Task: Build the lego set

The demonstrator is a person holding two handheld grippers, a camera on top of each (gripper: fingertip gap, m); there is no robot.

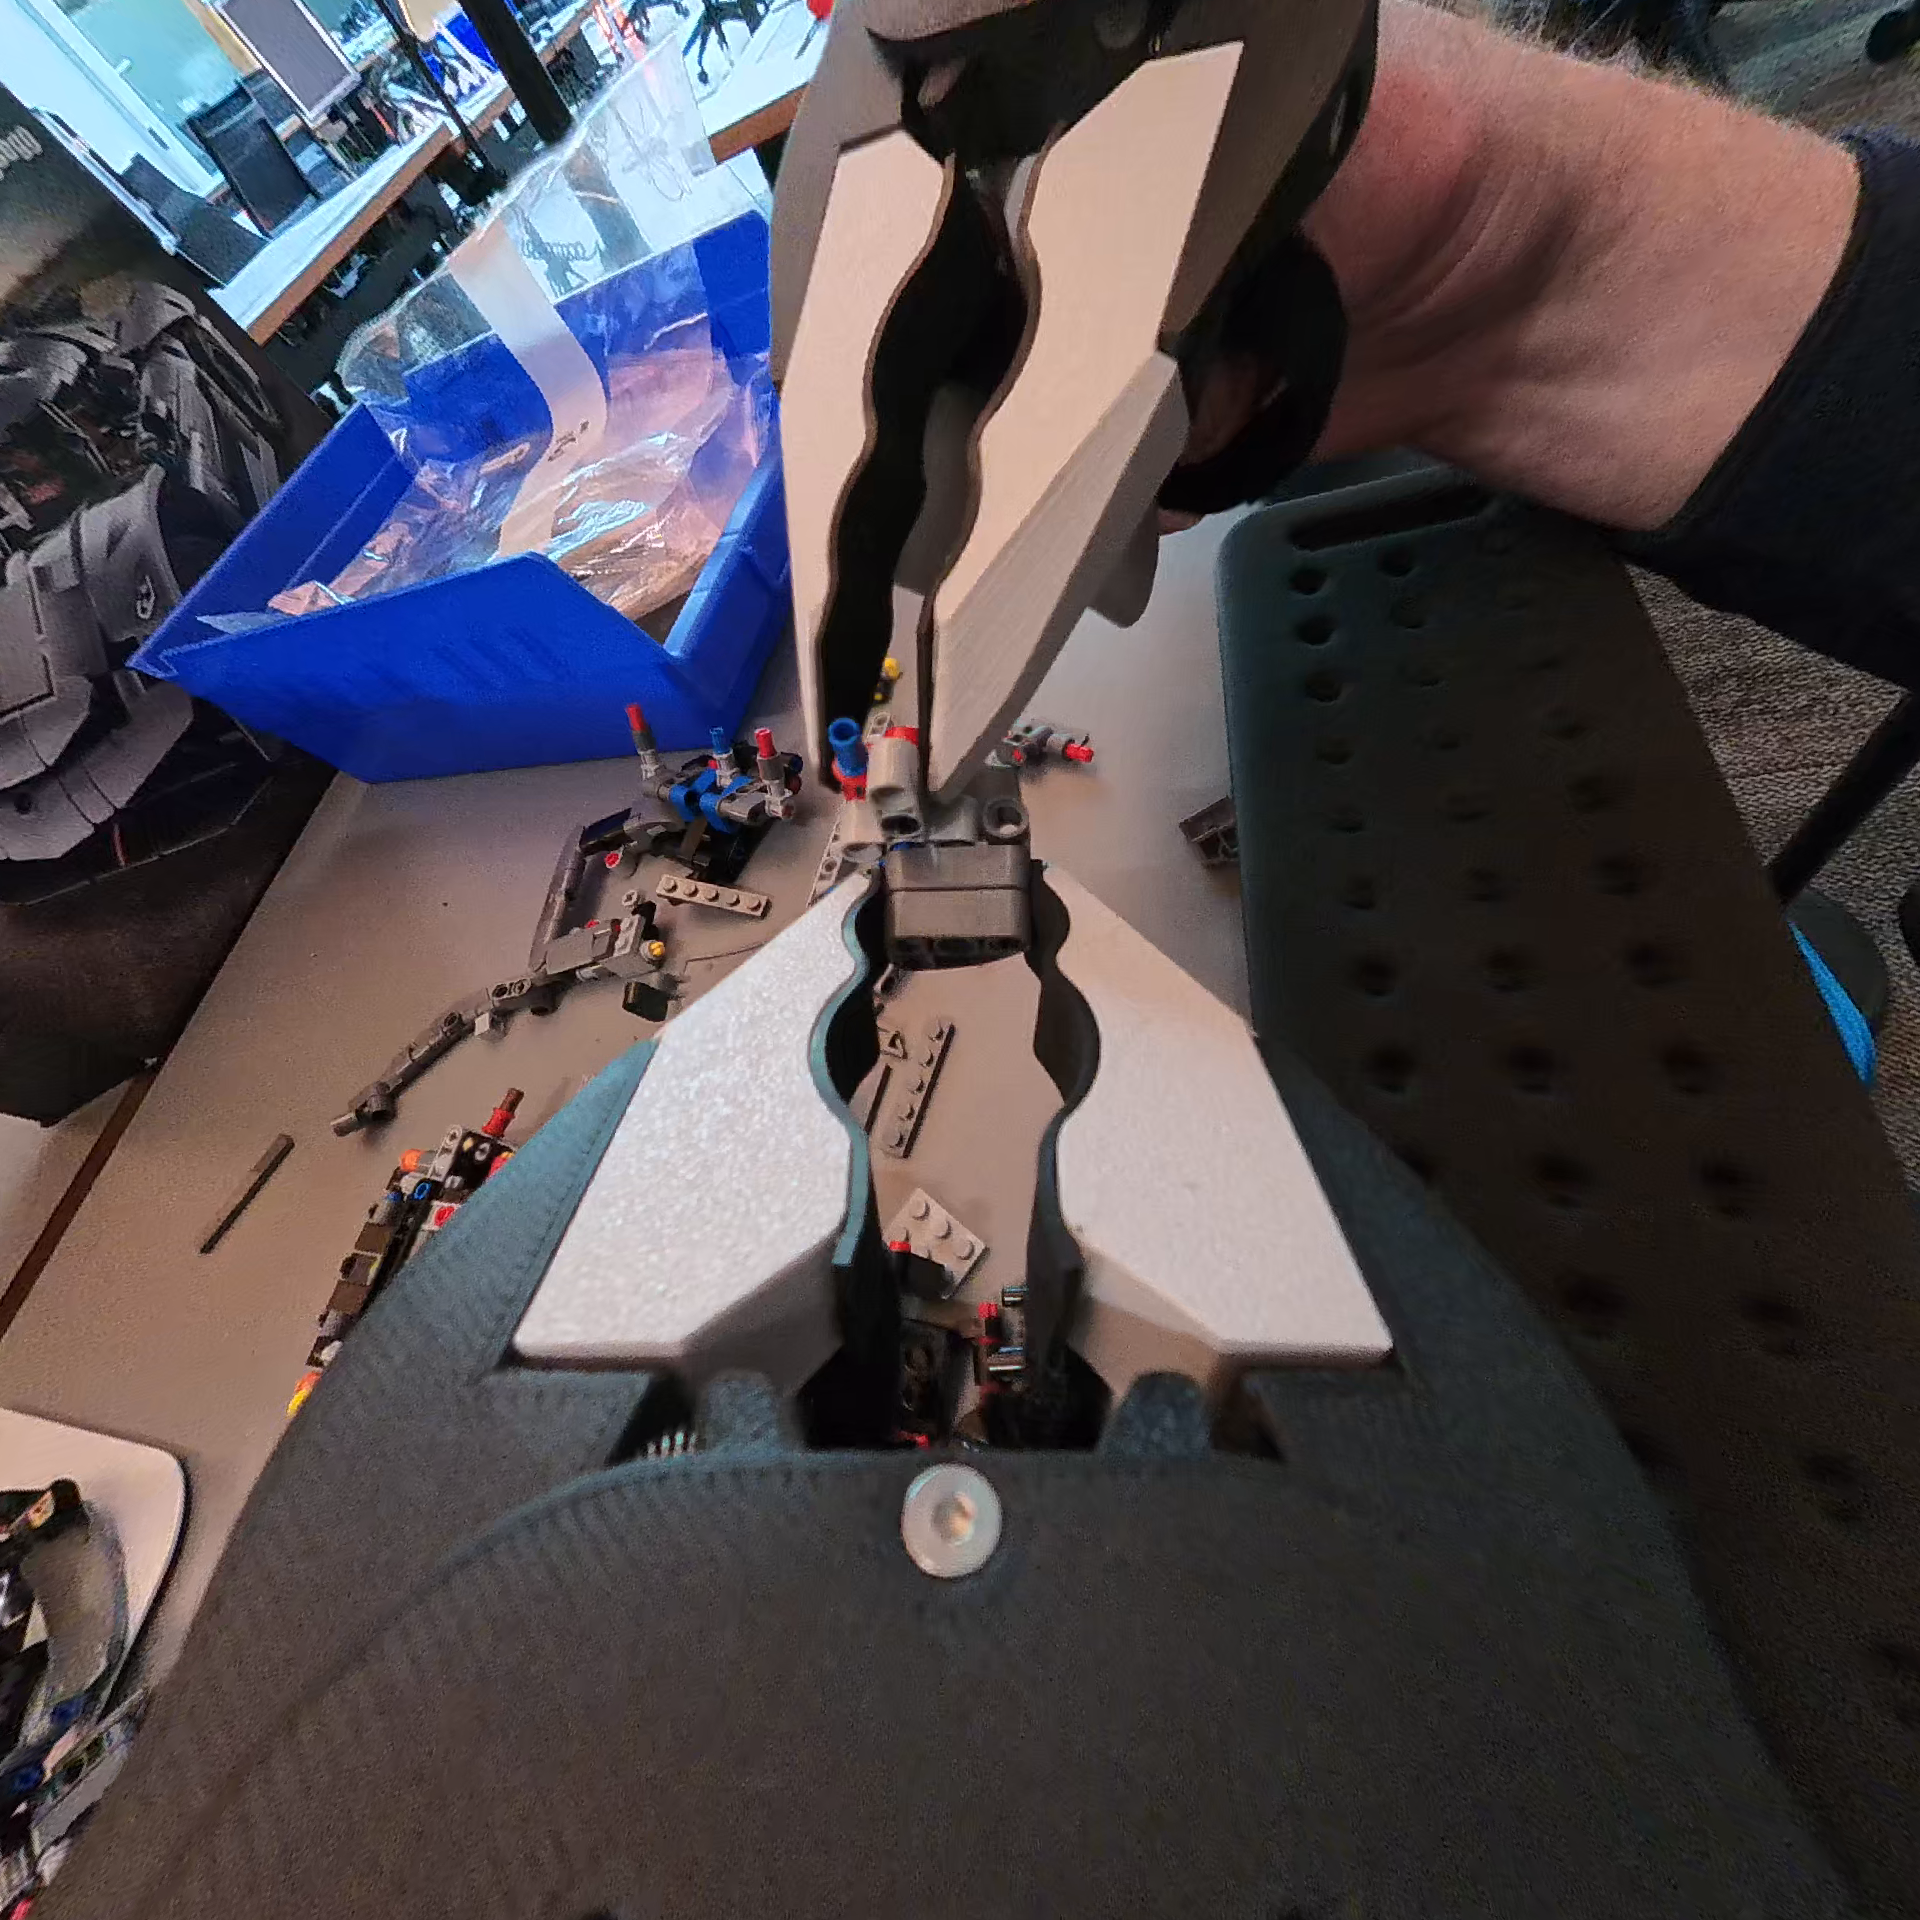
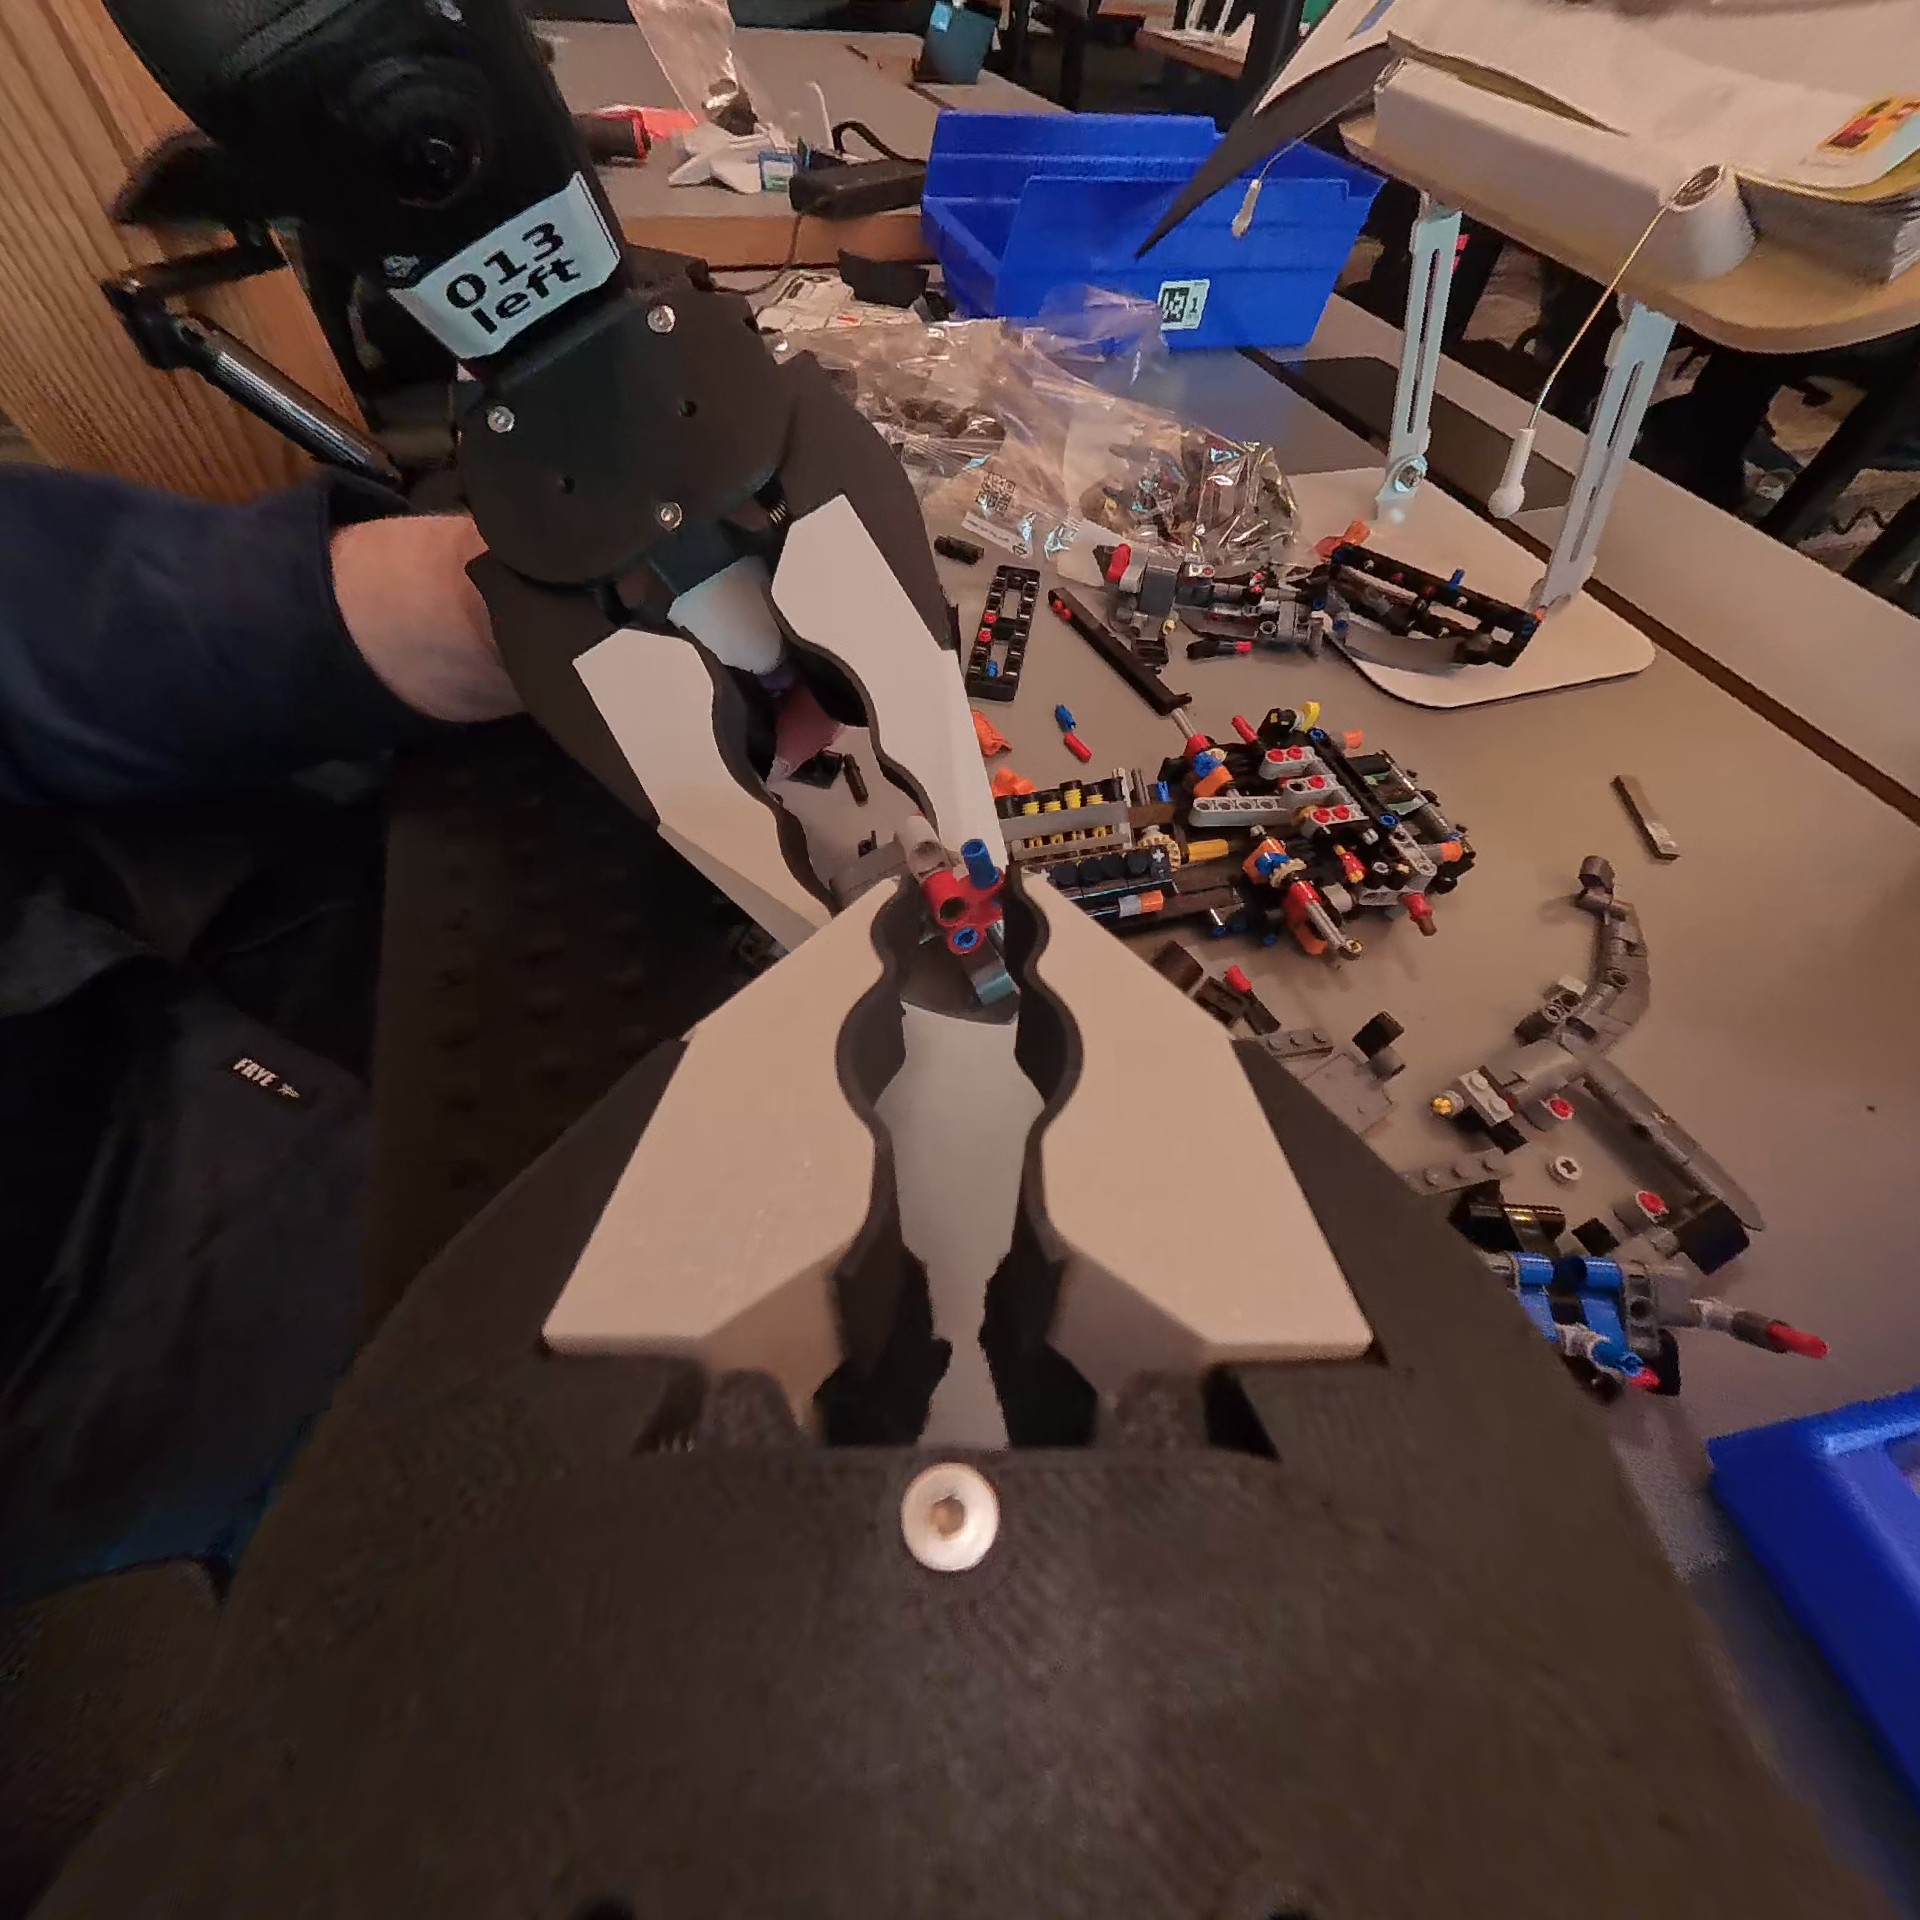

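My left gripper (image 1: 951,894) is shut on a dark grey Lego block (image 1: 956,914) and holds it above the table. A light grey connector (image 1: 894,790) with a blue pin (image 1: 844,743) and red parts sits on top of that block. My right gripper (image 1: 891,784) comes down from above and is shut on this connector. In the right wrist view my right gripper (image 2: 956,896) grips the red, blue and grey cluster (image 2: 961,888), and the left gripper (image 2: 904,873) meets it from the upper left. Both grippers hold the same small sub-assembly.
A blue bin (image 1: 468,665) with plastic bags stands at the back left, next to the set's box (image 1: 94,520). A dark perforated chair back (image 1: 1455,831) is on the right. Loose parts lie on the grey table (image 1: 312,935). A large chassis assembly (image 2: 1278,831) and a booklet stand (image 2: 1507,665) lie beyond. My left and right fingertips are right by each other.
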